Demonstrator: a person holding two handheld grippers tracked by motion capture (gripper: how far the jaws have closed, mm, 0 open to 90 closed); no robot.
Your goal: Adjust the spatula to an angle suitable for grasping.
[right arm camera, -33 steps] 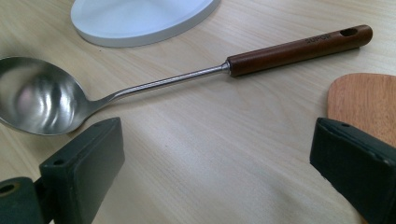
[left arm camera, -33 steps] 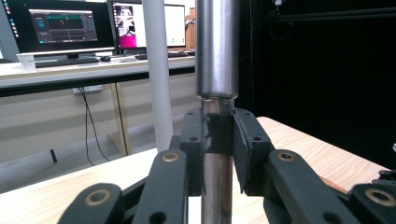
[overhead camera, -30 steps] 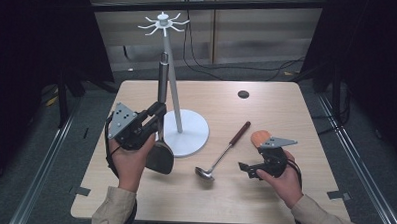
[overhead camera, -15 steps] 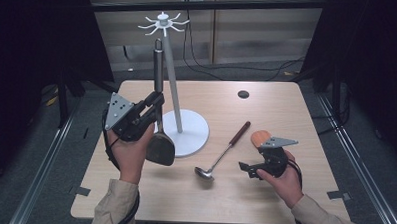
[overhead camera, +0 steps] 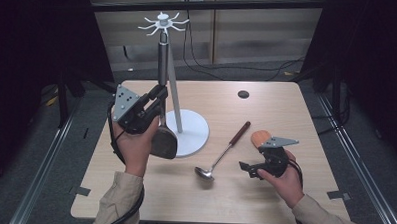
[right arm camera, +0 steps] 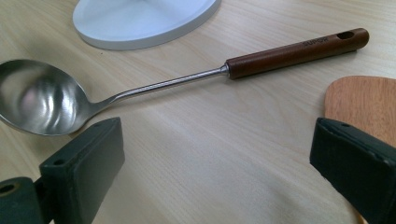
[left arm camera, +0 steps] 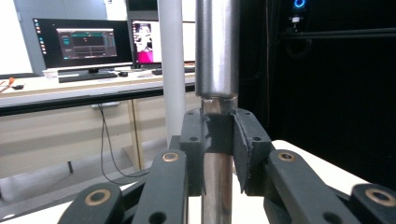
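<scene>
1. My left gripper (overhead camera: 158, 98) is clamped on the metal handle of a spatula (overhead camera: 162, 128), which I hold nearly upright above the left part of the table (overhead camera: 286, 110), its dark blade hanging down just over the table top
2. In the left gripper view my two black jaws pinch the thin steel neck of the spatula (left arm camera: 217, 154) right below the thicker silver grip, one jaw on each side, both touching the metal
3. The spatula stands just beside the white pole of the hanging stand (overhead camera: 171, 91); in the left gripper view that pole (left arm camera: 171, 70) rises close behind and to the left of the handle, and I cannot tell whether they touch
4. The stand's round white base (overhead camera: 193, 134) rests on the table, and the spatula blade hangs at its left edge; the ring of hooks on top (overhead camera: 162, 23) is well above my gripper
5. My right gripper (overhead camera: 249, 170) rests low over the right part of the table with its jaws wide apart and nothing between them
6. A ladle (right arm camera: 140, 88) with a brown wooden handle lies flat on the table just ahead of my right gripper, its bowl near my left jaw in the right gripper view
7. An orange-brown wooden piece (right arm camera: 362, 100) lies beside my right jaw
</scene>
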